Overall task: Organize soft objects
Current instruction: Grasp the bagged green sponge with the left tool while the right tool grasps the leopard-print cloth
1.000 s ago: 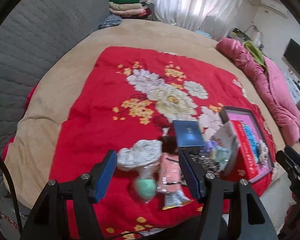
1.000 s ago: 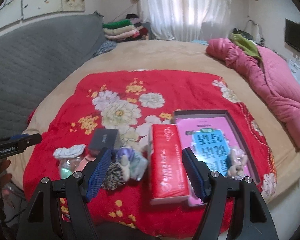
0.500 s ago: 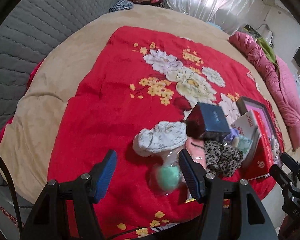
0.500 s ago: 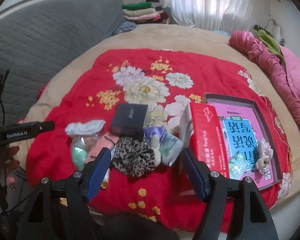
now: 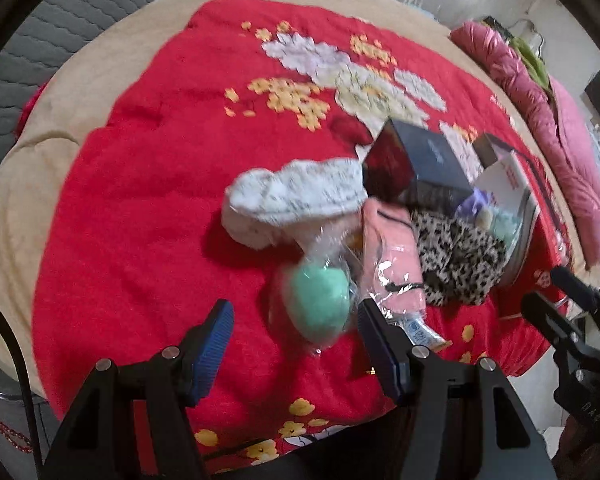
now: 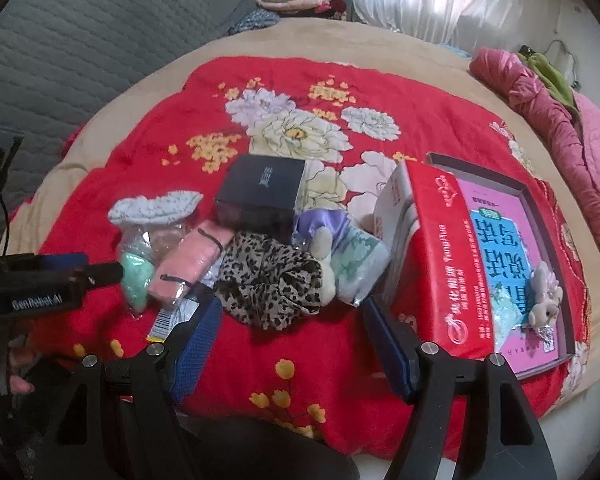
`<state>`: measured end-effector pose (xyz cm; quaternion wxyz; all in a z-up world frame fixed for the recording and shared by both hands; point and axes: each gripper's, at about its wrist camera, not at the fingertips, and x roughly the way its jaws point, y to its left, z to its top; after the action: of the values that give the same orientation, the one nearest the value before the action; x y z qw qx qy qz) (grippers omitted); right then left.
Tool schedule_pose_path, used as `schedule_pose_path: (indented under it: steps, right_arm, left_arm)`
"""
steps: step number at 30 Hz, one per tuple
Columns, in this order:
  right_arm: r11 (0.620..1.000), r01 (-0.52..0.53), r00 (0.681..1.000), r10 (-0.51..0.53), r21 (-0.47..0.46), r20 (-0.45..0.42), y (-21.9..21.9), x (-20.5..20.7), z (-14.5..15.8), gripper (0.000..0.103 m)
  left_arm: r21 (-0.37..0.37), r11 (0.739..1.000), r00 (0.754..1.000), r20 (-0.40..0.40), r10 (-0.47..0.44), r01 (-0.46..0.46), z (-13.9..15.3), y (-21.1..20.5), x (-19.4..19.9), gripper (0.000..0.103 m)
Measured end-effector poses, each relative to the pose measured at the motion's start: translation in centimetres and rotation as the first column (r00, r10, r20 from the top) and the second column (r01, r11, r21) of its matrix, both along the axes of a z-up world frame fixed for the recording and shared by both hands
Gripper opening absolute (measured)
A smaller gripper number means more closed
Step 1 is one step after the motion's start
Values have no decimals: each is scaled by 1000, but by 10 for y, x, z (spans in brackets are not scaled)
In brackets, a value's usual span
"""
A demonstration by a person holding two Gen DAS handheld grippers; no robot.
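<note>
- Far half of the red floral blanket lies bare; the soft things bunch at its near edge, close to the bed's drop.
- "GenRobot.AI" reads on the left gripper; the red carton bears "TongTua".
- Left gripper jaws apart above the bagged green puff; right gripper jaws apart, empty, above the leopard cloth.
- Dark box crowds behind the pile.

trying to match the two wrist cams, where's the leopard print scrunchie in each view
Left wrist: leopard print scrunchie at right of centre, beyond the left claw's right finger.
Right wrist: scrunchie at centre, just beyond the right claw.
Shared landmark: the dark box behind it.
</note>
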<state>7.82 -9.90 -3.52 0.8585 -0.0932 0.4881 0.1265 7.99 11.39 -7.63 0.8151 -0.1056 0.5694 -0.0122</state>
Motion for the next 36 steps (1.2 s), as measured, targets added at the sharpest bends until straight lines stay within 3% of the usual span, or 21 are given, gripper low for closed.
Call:
schedule_pose_path:
  steps: [6,13,16,20,22,25,29,33,36]
  right_arm:
    - [999,-24,1000,24,-28,0,4,16,-14,75]
    - [977,-101,995,103,-186,5,23,31,-35,73]
    - [966,-116,993,117,-233,-8,28,39,-44,68]
    - [956,-141,990,138,-256,-30,33,46,-55,42]
    - [953,-144,990,142,-266,-26,32,47,-57,39]
    - [965,-132,991,131,-226,-18,27,47,-53,31]
    - [992,-86,996,85,-89,-19,9,47,-38,14]
    - [998,-54,999,54,-16,1,-6,42,-20,14]
    - [999,-43,999,43,18,13,-10,38,-11,12]
  left_arm:
    - [1,1000,1000,-9,9,-9,-10,-3,0,64]
    - [-33,999,1000,-14,15,-16,-12,2,2,64]
    - [-55,998,1000,-14,20,-21,-13,6,2,64]
    - [-75,997,999,-24,22,-24,-18,8,4,64]
    - [-83,996,999,-27,25,-27,-20,8,5,64]
    - [-95,995,999,-30,27,-29,-22,8,5,64]
    - [-121,992,999,-27,27,-30,-25,9,7,64]
    - [-158,987,999,-19,27,-30,-25,11,8,61]
    - [-200,980,1000,-18,21,-24,-27,11,9,49]
